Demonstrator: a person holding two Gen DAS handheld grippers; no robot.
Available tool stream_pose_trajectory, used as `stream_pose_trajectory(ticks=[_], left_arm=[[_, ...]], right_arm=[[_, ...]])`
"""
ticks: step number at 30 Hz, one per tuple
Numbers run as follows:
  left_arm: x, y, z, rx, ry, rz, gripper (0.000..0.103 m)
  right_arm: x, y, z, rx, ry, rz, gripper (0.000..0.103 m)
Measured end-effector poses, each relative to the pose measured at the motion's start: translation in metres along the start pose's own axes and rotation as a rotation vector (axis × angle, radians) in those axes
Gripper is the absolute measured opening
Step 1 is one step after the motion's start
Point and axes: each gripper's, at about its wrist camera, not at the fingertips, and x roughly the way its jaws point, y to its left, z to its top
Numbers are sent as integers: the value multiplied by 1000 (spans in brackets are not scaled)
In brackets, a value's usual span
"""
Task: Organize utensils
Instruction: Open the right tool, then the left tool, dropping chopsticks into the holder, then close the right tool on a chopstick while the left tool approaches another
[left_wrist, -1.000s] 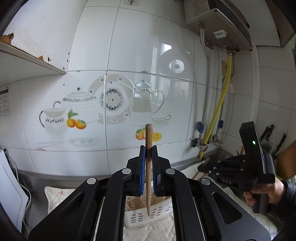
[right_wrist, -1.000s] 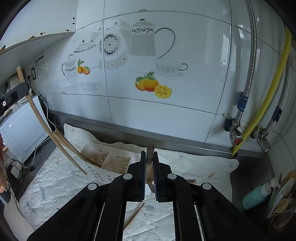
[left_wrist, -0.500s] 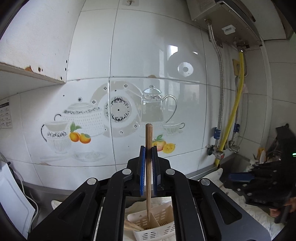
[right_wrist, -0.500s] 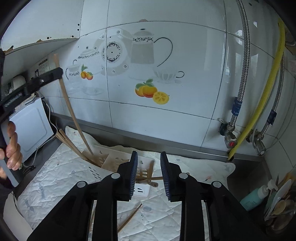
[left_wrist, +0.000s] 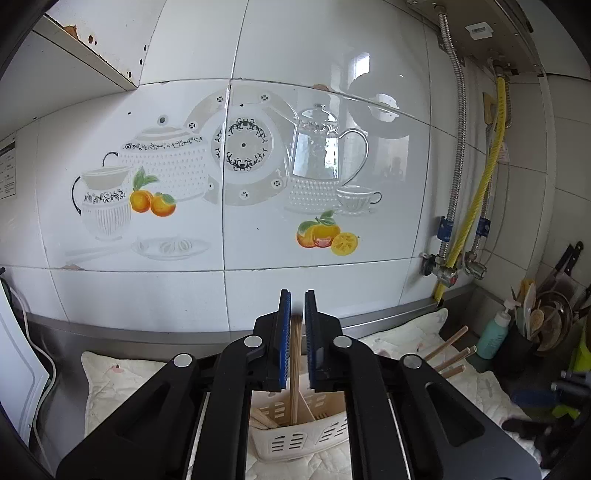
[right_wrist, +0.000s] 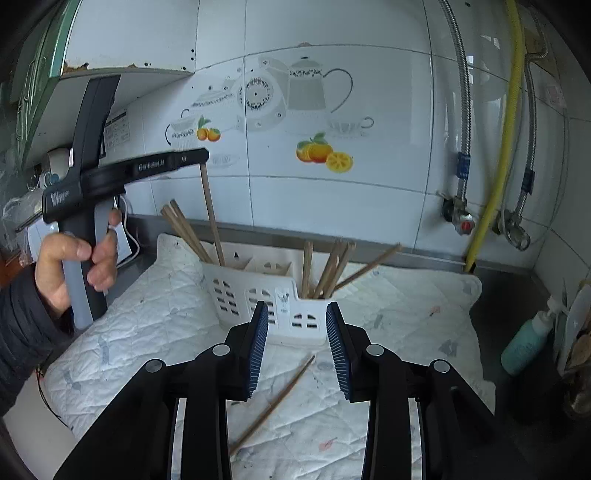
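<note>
Left wrist: left gripper (left_wrist: 297, 325) now parted, chopstick (left_wrist: 294, 369) dropped lower; right gripper (right_wrist: 297, 345) wide open, empty

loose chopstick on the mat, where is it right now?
Right wrist view: the loose chopstick lies diagonally on the quilted mat, just in front of the white utensil basket, below the open right claw.

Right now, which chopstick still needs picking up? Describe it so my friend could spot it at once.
Find the white quilted mat below the tiled wall, then the white slotted caddy standing on it. In front of the caddy, one wooden chopstick lies flat on the mat, just ahead of the open right gripper. All the others stand in the caddy.
</note>
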Motion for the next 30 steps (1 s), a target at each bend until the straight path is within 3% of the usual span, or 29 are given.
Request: stream_pose_trajectory(ticks=[4,9,15,21,25,30], left_arm=[[0,-3,-3,-7,15,-5,11],[-16,-3,-5,-21,2,-19,23],[-51,4,-12,-48,-21,-19,40],[-87,18,-42,-62,-9,7,46],[-107,33,-70,-93,21,26,52],[-126,49,-104,-138,55,54,53]], right_arm=[[8,8,-45,50,52,-5,32],[22,21,-99,132,126,3,31],[36,35,-150,279,191,55,20],[47,56,-171,351,213,70,18],[55,62,-172,379,209,43,18],[64,64,-174,409,203,2,18]])
